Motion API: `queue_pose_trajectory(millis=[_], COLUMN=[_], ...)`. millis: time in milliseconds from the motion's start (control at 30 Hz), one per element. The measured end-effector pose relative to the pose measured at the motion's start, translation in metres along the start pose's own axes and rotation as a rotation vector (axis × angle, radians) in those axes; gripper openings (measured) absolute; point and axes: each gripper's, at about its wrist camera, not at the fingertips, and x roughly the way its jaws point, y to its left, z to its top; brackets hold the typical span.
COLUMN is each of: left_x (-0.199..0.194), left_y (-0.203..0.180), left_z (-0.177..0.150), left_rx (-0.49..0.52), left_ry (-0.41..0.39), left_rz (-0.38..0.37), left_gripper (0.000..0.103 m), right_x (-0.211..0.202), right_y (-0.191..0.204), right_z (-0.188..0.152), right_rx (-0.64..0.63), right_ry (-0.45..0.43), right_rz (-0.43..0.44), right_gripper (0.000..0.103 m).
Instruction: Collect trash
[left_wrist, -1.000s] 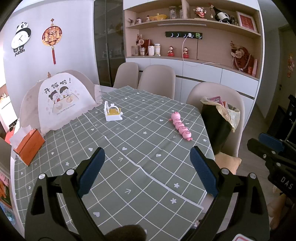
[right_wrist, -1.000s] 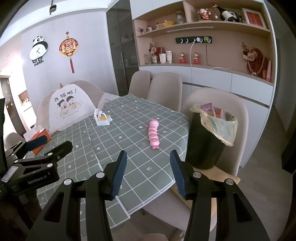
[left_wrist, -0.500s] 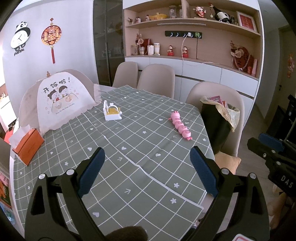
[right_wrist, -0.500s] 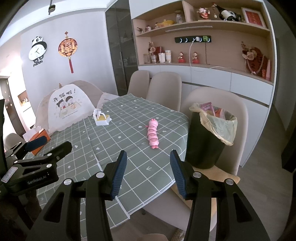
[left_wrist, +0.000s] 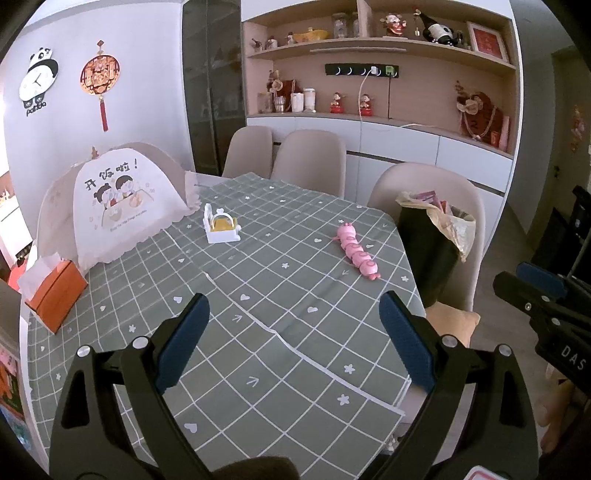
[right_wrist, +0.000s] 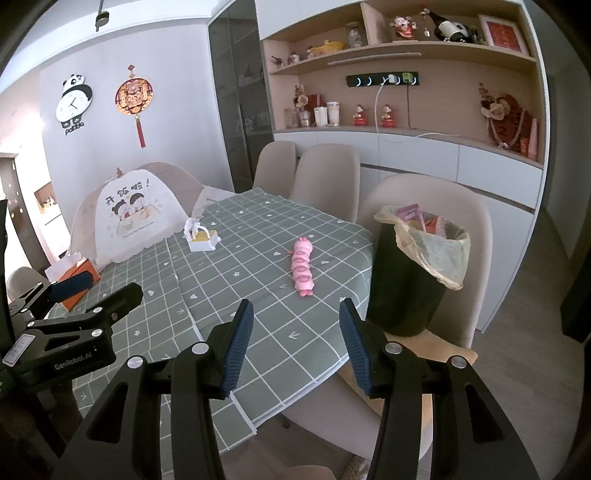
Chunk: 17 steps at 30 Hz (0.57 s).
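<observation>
A black trash bin (left_wrist: 428, 254) lined with a yellowish bag stands on a beige chair at the table's right edge, with wrappers inside; it also shows in the right wrist view (right_wrist: 410, 273). My left gripper (left_wrist: 291, 332) is open and empty above the near part of the green checked tablecloth (left_wrist: 221, 314). My right gripper (right_wrist: 295, 339) is open and empty over the table's near right edge, short of the bin. The right gripper shows at the right of the left wrist view (left_wrist: 546, 314), and the left gripper at the left of the right wrist view (right_wrist: 74, 314).
On the table lie a pink caterpillar toy (left_wrist: 356, 251), a small white holder with a yellow item (left_wrist: 221, 226), a mesh food cover (left_wrist: 118, 199) and an orange tissue box (left_wrist: 55, 291). Beige chairs (left_wrist: 306, 162) surround the table. Shelves and cabinets line the back wall.
</observation>
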Motion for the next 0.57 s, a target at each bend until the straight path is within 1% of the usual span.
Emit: queue_pose_trajectory(millis=[167, 400, 467, 533, 567], left_x=[-0.003, 0.003, 0.011, 0.03, 0.043], left_y=[-0.001, 0.007, 0.013, 0.035, 0.05], left_z=[0.001, 0.002, 0.003, 0.003, 0.001], left_rx=[0.003, -0.013, -0.021, -0.077, -0.127], left_ry=[-0.015, -0.003, 0.014, 0.063, 0.098], left_rz=[-0.003, -0.02, -0.004, 0.047, 0.074], left_gripper=[0.089, 0.089, 0.089, 0.089, 0.089], right_x=[-0.001, 0.0, 0.004, 0.018, 0.028], right_y=[0.001, 0.0, 0.001, 0.002, 0.005], right_z=[-0.001, 0.0, 0.001, 0.006, 0.008], right_rx=[0.0, -0.001, -0.003, -0.019, -0.029], right_ry=[-0.001, 0.007, 0.015, 0.045, 0.063], right_rz=[-0.002, -0.013, -0.017, -0.007, 0.001], right_gripper=[0.046, 0.046, 0.046, 0.046, 0.046])
